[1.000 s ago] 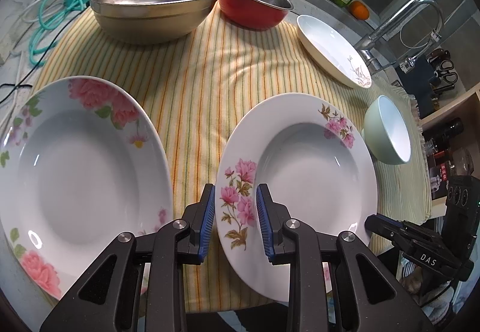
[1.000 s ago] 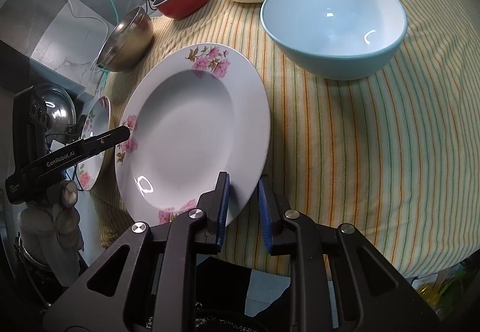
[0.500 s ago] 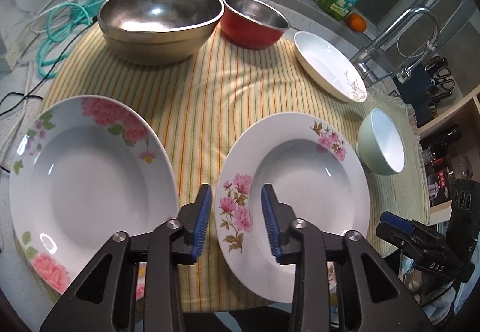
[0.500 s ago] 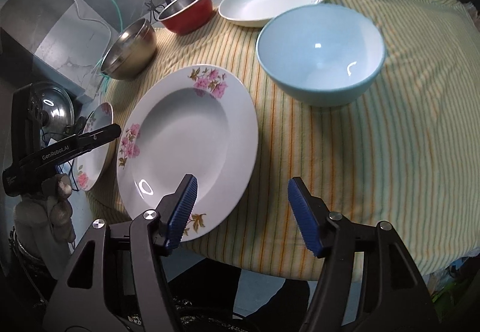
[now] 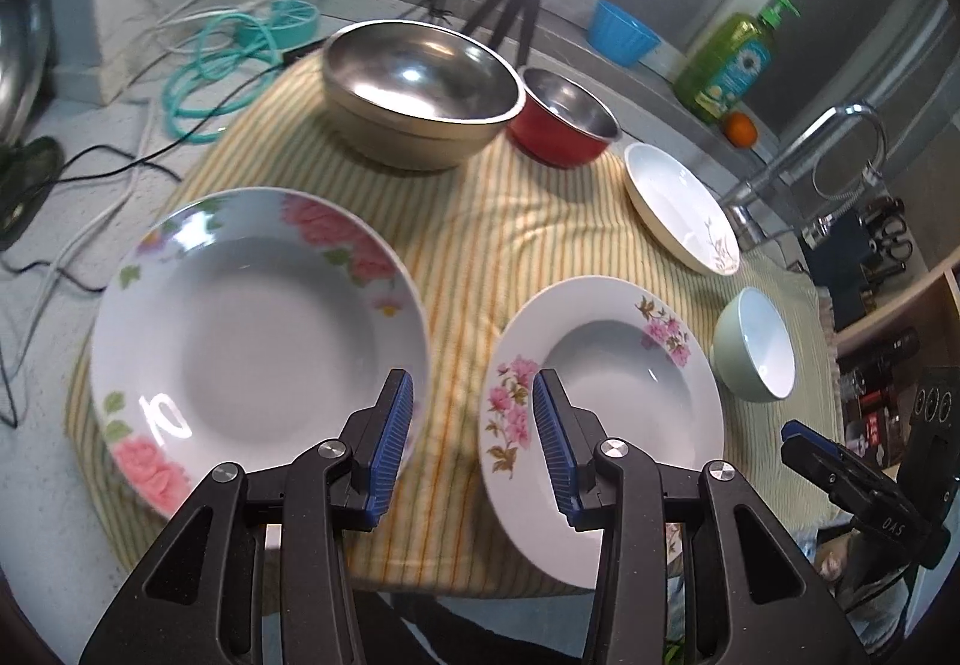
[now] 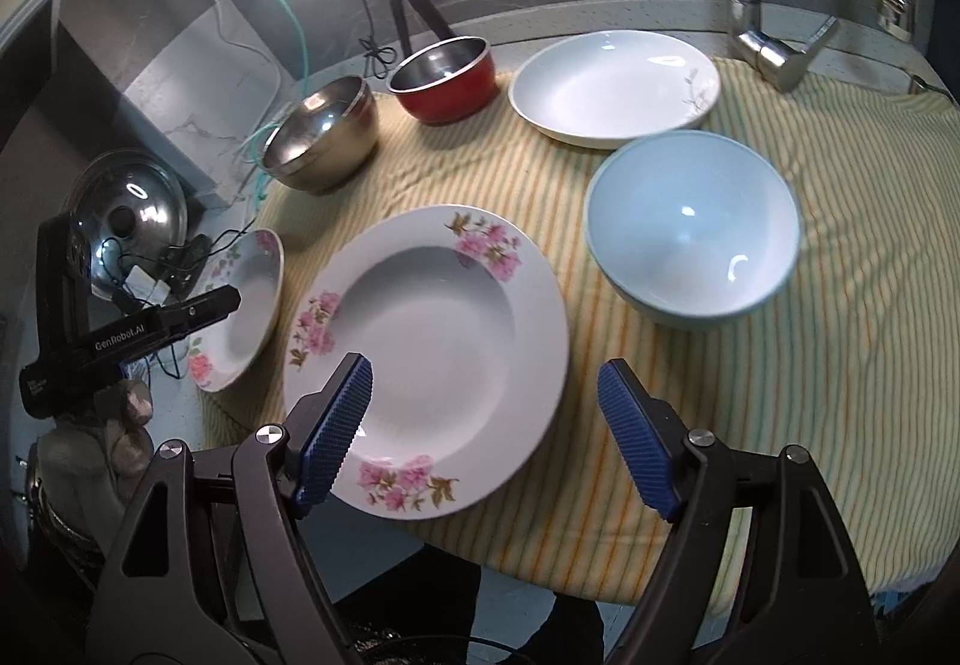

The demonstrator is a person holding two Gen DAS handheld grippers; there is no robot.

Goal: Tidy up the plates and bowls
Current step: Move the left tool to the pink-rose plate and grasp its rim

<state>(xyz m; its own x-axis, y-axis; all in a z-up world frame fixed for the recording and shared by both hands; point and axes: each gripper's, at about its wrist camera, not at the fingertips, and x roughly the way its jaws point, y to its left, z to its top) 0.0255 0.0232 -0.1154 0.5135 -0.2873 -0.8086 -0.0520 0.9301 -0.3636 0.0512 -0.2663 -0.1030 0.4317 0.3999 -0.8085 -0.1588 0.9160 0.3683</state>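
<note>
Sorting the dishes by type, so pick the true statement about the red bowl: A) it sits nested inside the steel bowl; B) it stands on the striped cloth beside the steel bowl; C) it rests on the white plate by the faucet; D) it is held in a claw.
B: the red bowl stands upright on the striped cloth, next to the steel bowl, with nothing stacked and no claw near it.
</note>
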